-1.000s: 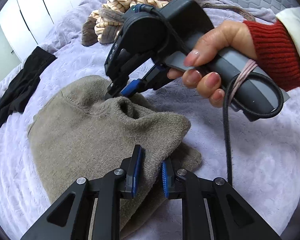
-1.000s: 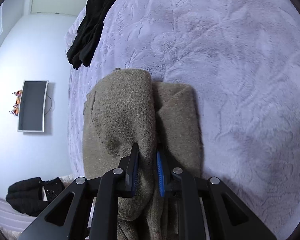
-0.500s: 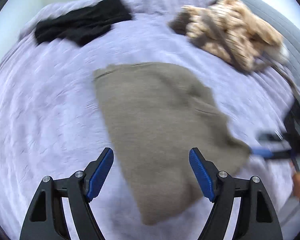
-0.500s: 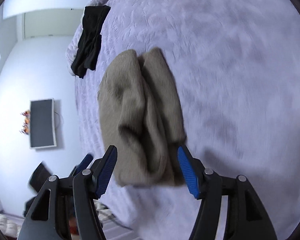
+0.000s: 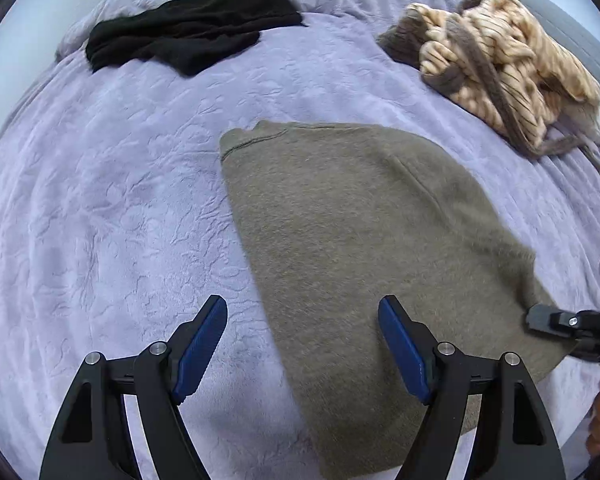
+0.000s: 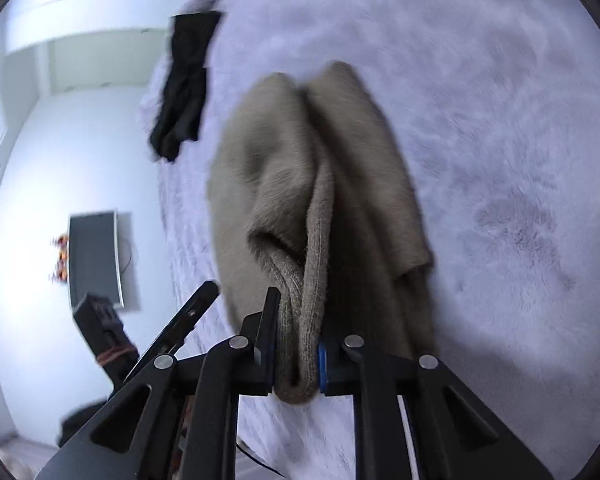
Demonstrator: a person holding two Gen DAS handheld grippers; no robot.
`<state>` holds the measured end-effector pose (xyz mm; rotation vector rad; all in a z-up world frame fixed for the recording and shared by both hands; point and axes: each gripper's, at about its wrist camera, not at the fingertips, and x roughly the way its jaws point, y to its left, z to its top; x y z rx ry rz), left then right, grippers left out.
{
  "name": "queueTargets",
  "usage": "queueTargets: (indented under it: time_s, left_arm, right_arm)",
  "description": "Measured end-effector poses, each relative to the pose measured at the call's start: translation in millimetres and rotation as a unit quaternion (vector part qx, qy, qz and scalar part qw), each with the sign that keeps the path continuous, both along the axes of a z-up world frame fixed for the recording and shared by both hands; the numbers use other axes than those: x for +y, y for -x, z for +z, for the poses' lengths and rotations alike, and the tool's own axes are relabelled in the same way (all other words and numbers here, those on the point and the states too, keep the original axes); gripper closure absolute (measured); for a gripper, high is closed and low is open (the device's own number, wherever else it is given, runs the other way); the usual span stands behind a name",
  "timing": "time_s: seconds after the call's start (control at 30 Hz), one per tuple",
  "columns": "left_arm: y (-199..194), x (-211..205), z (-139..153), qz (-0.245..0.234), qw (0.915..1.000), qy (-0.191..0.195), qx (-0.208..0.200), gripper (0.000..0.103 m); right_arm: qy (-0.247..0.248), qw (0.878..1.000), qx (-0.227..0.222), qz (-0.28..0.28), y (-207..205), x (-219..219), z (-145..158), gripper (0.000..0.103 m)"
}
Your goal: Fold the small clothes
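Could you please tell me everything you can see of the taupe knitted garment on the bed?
The taupe knitted garment is soft, fuzzy knitwear with a ribbed edge, lying mostly flat on the lilac bedspread. Its near end is lifted and bunched: the right claw is closing on a folded roll of the ribbed edge, its pads pressing the fabric. The left claw hovers open above it, not touching. The black garment and striped clothes lie apart from it.

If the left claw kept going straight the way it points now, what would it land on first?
Most likely the near edge of the tan sweater, which lies between the open left claw fingers, with the purple blanket under it. Nothing is in the way, though depth is hard to judge.
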<state>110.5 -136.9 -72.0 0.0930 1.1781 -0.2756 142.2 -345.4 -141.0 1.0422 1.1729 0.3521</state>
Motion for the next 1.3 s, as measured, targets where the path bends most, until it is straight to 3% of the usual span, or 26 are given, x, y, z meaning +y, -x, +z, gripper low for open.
queueTargets:
  time_s: [0.07,0.17,0.27,0.37,0.47,0.53,0.57,0.63,0.7,0.77,0.8,0.97,1.03,1.13,1.2,1.3]
  left_arm:
    - [6.2,-5.0,-5.3,-0.021,0.9997,-0.012,0.006,0.024]
    - [15.1,-13.0,-26.3,-0.045,0.9980,-0.032,0.030,0.024]
    - [24.0,-19.6,-42.1,-0.061,0.9963,-0.041,0.046,0.024]
    - [32.3,-24.5,-46.7,-0.073,0.9954,-0.042,0.047,0.024]
    - [36.7,-27.2,-51.5,-0.074,0.9951,-0.047,0.046,0.024]
    - [37.5,-27.8,-52.4,-0.070,0.9954,-0.047,0.045,0.024]
    - [37.8,-27.3,-52.4,-0.068,0.9956,-0.046,0.046,0.024]
    - [39.3,-26.2,-52.1,-0.066,0.9958,-0.045,0.046,0.024]
    - [43.7,-25.5,-52.4,-0.067,0.9956,-0.047,0.046,0.024]
    - [49.4,-26.1,-52.2,-0.071,0.9951,-0.048,0.048,0.024]
    - [54.1,-27.2,-52.3,-0.072,0.9951,-0.048,0.047,0.024]
    - [65.8,-30.7,-55.7,-0.073,0.9951,-0.038,0.055,0.024]
    - [68.9,-34.9,-60.9,-0.071,0.9950,-0.040,0.057,0.024]
    - [71.3,-37.2,-63.6,-0.067,0.9951,-0.044,0.057,0.024]
    - [72.3,-34.8,-63.1,-0.065,0.9953,-0.038,0.062,0.024]
    - [74.9,-32.6,-64.2,-0.069,0.9951,-0.036,0.061,0.024]
  right_arm:
    - [0.018,1.000,0.000,0.004,17.1,0.5,3.3,0.088]
    - [0.067,0.997,0.046,0.008,30.0,0.6,-27.3,0.088]
    - [0.044,0.996,0.075,-0.007,37.1,-9.9,-55.7,0.088]
    - [0.051,0.997,0.063,0.006,34.7,-14.7,-40.5,0.085]
    - [0.084,0.996,0.028,0.019,20.6,-21.4,-8.8,0.076]
    - [0.084,0.996,0.004,0.011,3.8,-30.4,4.1,0.051]
    - [0.083,0.996,-0.004,0.006,-9.0,-33.7,6.8,0.044]
    - [0.069,0.998,-0.014,0.005,-37.1,-36.4,4.4,0.043]
    - [0.055,0.998,0.002,0.005,-67.9,-33.2,-12.2,0.043]
    - [0.035,0.999,0.031,0.013,-88.5,-26.7,-28.6,0.055]
    - [0.037,0.998,0.035,0.022,-93.6,-22.7,-29.6,0.090]
    - [0.121,0.991,-0.017,0.058,-87.2,-14.8,3.1,0.091]
    - [0.177,0.982,-0.001,0.069,-84.8,-18.5,-4.1,0.097]
    - [0.208,0.974,0.061,0.068,-78.4,-34.8,-36.0,0.098]
    - [0.173,0.982,0.063,0.036,-63.4,-49.3,-36.8,0.098]
    - [0.117,0.993,0.035,0.000,-41.2,-58.2,-13.1,0.094]
